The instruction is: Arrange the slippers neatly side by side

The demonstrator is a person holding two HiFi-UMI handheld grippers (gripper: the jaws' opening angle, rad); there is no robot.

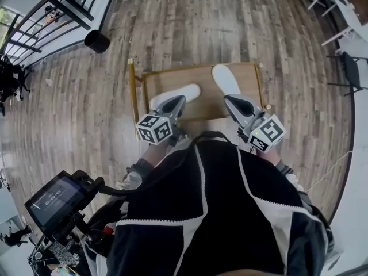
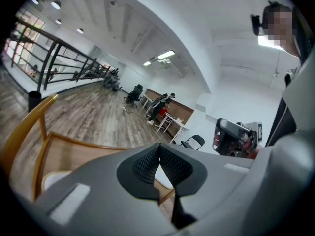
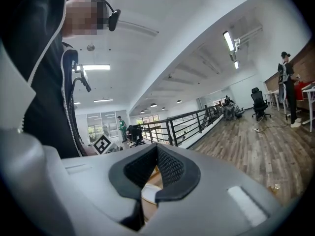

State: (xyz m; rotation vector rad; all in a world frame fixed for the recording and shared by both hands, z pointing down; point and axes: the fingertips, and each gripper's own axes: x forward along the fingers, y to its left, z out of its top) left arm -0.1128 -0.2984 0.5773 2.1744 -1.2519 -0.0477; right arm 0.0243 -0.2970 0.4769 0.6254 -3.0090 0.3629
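Two white slippers lie apart on a low wooden table (image 1: 201, 111). The left slipper (image 1: 187, 92) lies slanted, and the right slipper (image 1: 225, 78) points away from me. My left gripper (image 1: 179, 100) hovers over the near end of the left slipper with its jaws shut and nothing between them. My right gripper (image 1: 230, 99) is at the near end of the right slipper, also shut and empty. In the left gripper view the pads (image 2: 147, 163) meet, with the tabletop (image 2: 74, 151) below. In the right gripper view the slipper's white (image 3: 149, 193) shows under the closed pads (image 3: 170, 168).
A yellow wooden rail (image 1: 132, 91) runs along the table's left side. A black bin (image 1: 96, 41) stands on the plank floor by a black railing (image 1: 63, 4). A camera rig with a screen (image 1: 54, 197) is at my lower left. White tables (image 1: 339, 4) and a black chair (image 1: 351, 71) are far right.
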